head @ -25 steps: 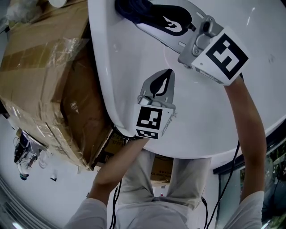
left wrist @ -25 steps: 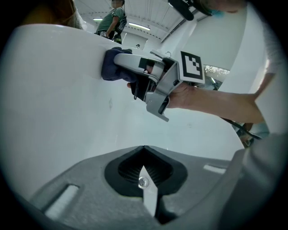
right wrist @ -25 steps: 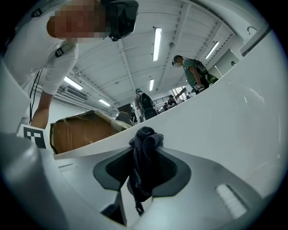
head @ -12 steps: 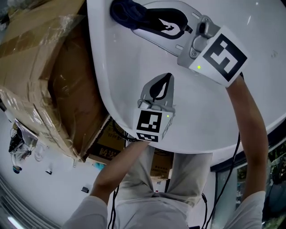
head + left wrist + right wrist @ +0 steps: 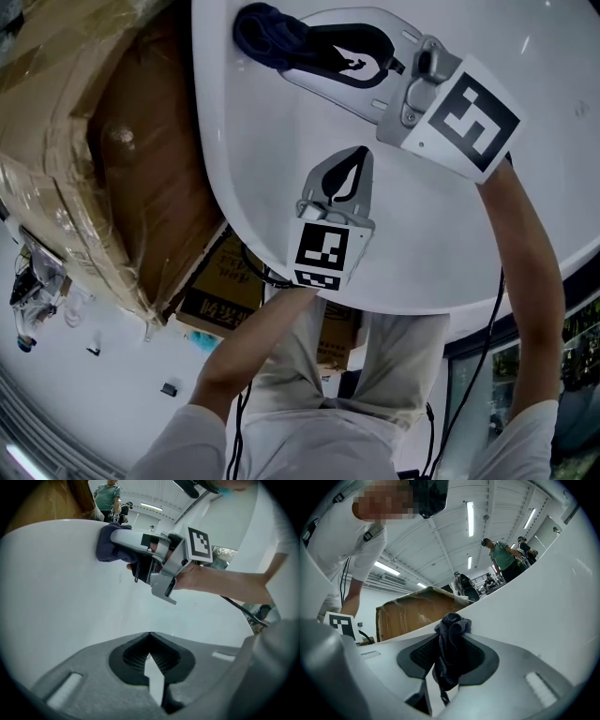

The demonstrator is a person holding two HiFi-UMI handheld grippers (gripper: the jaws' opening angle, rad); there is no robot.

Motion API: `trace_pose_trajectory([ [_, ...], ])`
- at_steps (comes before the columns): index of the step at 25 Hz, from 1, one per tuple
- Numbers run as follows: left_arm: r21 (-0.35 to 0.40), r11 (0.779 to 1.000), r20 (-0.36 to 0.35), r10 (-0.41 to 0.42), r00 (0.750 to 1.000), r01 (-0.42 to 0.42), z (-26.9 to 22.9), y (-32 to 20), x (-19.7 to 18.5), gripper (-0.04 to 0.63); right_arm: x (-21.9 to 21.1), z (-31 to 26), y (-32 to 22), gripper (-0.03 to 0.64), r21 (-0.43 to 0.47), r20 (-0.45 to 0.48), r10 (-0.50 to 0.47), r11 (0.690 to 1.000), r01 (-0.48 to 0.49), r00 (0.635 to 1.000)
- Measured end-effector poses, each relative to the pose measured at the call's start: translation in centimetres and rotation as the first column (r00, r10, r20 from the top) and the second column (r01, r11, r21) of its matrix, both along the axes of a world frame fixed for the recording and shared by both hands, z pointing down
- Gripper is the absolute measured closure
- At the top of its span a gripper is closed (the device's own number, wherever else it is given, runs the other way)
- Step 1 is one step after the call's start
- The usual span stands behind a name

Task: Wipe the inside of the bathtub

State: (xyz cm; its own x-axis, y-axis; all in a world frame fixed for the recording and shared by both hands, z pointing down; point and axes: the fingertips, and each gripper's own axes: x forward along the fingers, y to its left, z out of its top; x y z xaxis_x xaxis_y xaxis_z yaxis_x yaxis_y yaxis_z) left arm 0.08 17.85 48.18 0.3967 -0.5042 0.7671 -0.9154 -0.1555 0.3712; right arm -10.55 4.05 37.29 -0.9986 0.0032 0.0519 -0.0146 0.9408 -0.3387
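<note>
The right gripper (image 5: 298,45) is clamped on a dark cloth (image 5: 264,33), which bunches out past its tips and trails down between the pads. Compared with a second ago, the gripper and cloth have slid a little to the left across the white wall of the bathtub (image 5: 450,216) and now sit closer to the rim. I judge this to be one short wiping stroke in progress, working the upper wall, with most of the inside not yet covered.

The left gripper (image 5: 352,159) has its jaws together with nothing between them. It has barely shifted and hovers over the tub's inner surface, nearer the person and apart from the cloth.

From the left gripper view, the cloth appears pressed against the tub wall just under the rim, ahead of the right gripper's tips. Beyond that rim, outside the tub, stands a cardboard box (image 5: 112,141) wrapped in clear film, close to the stretch being wiped.
</note>
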Motion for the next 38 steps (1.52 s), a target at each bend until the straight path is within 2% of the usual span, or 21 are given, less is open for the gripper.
trace_pose_trajectory([
  [6, 0.019, 1.0, 0.012, 0.01, 1.0, -0.01, -0.2, 1.3, 0.0, 0.595, -0.5, -0.1, 2.4, 0.497, 0.005, 0.006, -0.032, 0.999, 0.032, 0.999],
  [13, -0.031, 0.996, -0.034, -0.082, 0.996, 0.081, -1.4, 3.4, -0.4, 0.595, -0.7, 0.1, 5.5, 0.497, 0.002, -0.023, -0.075, 0.997, 0.075, 0.997],
  [20, -0.034, 0.991, -0.041, -0.134, 0.99, 0.132, -4.9, 3.9, -1.2, 0.595, -0.7, 0.7, 6.9, 0.497, -0.008, -0.032, -0.147, 0.989, 0.147, 0.989],
  [25, -0.001, 0.991, 0.004, -0.136, 0.991, 0.136, -7.4, 3.3, -2.9, 0.595, -0.7, 0.8, 7.3, 0.497, 0.012, -0.023, -0.177, 0.984, 0.177, 0.984],
  [31, -0.023, 0.989, 0.068, -0.147, 0.987, 0.149, -8.4, 4.2, -6.1, 0.595, -0.8, 2.2, 8.4, 0.497, -0.096, -0.017, -0.147, 0.985, 0.144, 0.989],
  [38, -0.035, 0.989, 0.071, -0.14, 0.988, 0.143, -10.0, 5.0, -7.2, 0.595, -1.0, 3.4, 12.5, 0.497, -0.145, -0.073, -0.163, 0.978, 0.151, 0.984],
])
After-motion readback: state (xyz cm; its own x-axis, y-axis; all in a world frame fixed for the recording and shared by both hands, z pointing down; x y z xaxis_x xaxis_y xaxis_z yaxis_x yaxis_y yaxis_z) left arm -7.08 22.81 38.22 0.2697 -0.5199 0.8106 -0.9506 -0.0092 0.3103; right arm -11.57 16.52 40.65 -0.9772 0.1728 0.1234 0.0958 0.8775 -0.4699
